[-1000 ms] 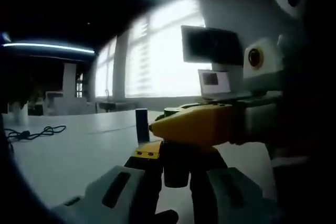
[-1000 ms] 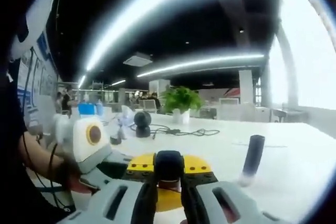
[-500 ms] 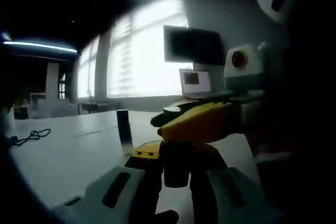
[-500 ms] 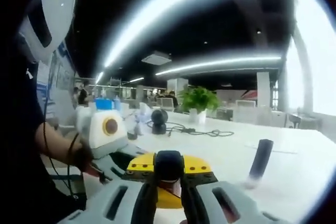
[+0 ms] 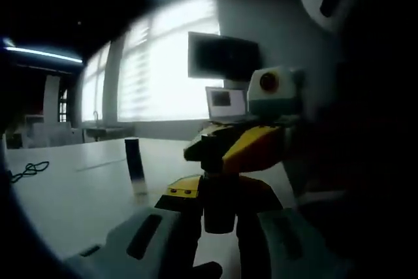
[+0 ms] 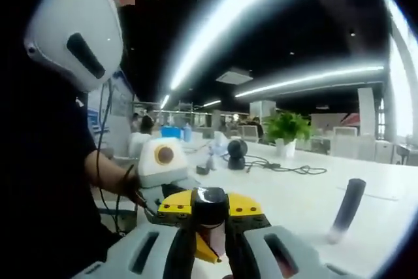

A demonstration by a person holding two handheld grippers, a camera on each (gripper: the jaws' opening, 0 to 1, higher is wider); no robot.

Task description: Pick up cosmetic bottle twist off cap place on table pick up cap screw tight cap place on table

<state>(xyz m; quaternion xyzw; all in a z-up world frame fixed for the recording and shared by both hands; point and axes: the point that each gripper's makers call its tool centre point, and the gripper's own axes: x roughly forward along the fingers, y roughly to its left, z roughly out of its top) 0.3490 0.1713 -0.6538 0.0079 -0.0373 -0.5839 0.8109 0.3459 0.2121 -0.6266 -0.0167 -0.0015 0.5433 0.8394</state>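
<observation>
In the left gripper view, the left gripper (image 5: pixel 219 227) rises from the bottom centre of the frame, its jaws clenched on the cosmetic bottle (image 5: pixel 219 204), a dark upright cylinder held between them. Just above it, at the middle of the frame, the right gripper (image 5: pixel 212 161) reaches in from the right, its yellow body angled down toward the bottle's top; the light is dim here, so the exact contact cannot be made out. To the left of centre a dark cap (image 5: pixel 134 169) stands upright on the white bench (image 5: pixel 72 194), well apart from both grippers. A black cable (image 5: pixel 26 171) lies at the left edge of the bench. A monitor (image 5: pixel 222 57) and a laptop (image 5: pixel 225 102) sit in the upper middle, before bright windows.

In the right gripper view, the right gripper (image 6: pixel 210 240) at the bottom centre is clamped on the bottle's dark rounded top (image 6: pixel 209 204), with the left gripper's yellow front behind it. The cap stands slightly tilted at the lower right of the frame. A potted plant (image 6: pixel 287 132) stands at the right of centre, far back on the bench.
</observation>
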